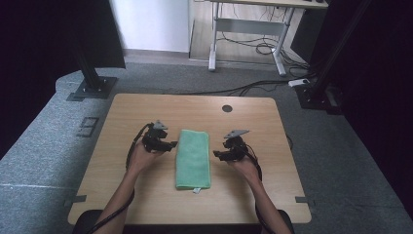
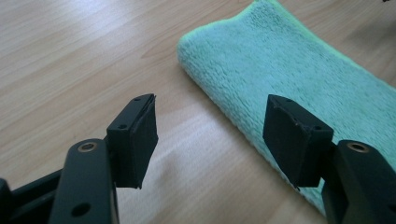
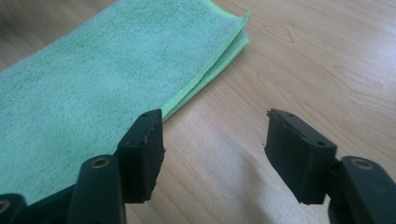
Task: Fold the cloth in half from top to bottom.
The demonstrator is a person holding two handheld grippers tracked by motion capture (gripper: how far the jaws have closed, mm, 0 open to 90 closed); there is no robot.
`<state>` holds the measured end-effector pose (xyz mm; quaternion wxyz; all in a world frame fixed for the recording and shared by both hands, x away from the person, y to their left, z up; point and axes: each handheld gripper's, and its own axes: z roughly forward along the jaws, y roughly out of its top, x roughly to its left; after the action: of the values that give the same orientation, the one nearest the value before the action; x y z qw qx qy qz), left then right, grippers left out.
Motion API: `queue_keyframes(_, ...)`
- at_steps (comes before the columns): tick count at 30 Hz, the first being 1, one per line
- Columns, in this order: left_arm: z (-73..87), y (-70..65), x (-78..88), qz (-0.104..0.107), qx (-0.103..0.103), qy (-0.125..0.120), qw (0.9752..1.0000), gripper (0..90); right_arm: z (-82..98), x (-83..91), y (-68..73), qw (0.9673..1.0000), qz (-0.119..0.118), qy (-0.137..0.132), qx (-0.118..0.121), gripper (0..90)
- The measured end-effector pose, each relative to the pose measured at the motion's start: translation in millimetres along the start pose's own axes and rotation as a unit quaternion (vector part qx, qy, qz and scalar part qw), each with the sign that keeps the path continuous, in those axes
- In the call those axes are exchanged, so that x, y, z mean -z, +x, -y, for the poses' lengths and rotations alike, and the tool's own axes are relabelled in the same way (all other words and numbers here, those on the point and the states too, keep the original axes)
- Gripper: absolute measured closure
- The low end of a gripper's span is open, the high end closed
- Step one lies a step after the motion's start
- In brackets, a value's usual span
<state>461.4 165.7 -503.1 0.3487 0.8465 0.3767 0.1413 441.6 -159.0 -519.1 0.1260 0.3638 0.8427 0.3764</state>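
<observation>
- Left hand-held gripper (image 1: 170, 145): just beside the left long edge of the folded green towel (image 1: 193, 159), jaws pointing toward it; partly open, nothing between the pads, no contact with the cloth.
- Right hand-held gripper (image 1: 217, 155): just beside the right long edge of the towel, facing inward; partly open, nothing held.
- Left gripper view: rounded fold of the towel (image 2: 299, 74) ahead and to the right, right jaw over its edge, bare wood in the gap.
- Right gripper view: layered edges of the towel (image 3: 93, 74) ahead and to the left.
- Towel: flat, lengthwise, mid-surface (image 1: 146, 204), between both grippers.
</observation>
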Motion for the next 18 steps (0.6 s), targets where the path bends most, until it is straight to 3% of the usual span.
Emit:
queue_keyframes(8, -8.3, 1.7, -17.6, 0.001, 0.004, 0.0, 1.0, 36.9, -8.4, -9.7, -4.4, 0.9999, -0.008, -0.007, -0.006, 42.3)
queue_keyframes(12, -6.2, -0.5, -28.6, 0.003, 0.012, 0.0, 0.9999, 29.6, -12.0, -18.8, -1.1, 0.9999, -0.008, -0.011, -0.006, 33.4)
queue_keyframes(18, 4.4, -3.5, -43.9, -0.021, 0.008, 0.022, 0.9995, 20.5, -11.4, -40.6, 6.2, 1.0, 0.006, 0.005, -0.004, 21.9)
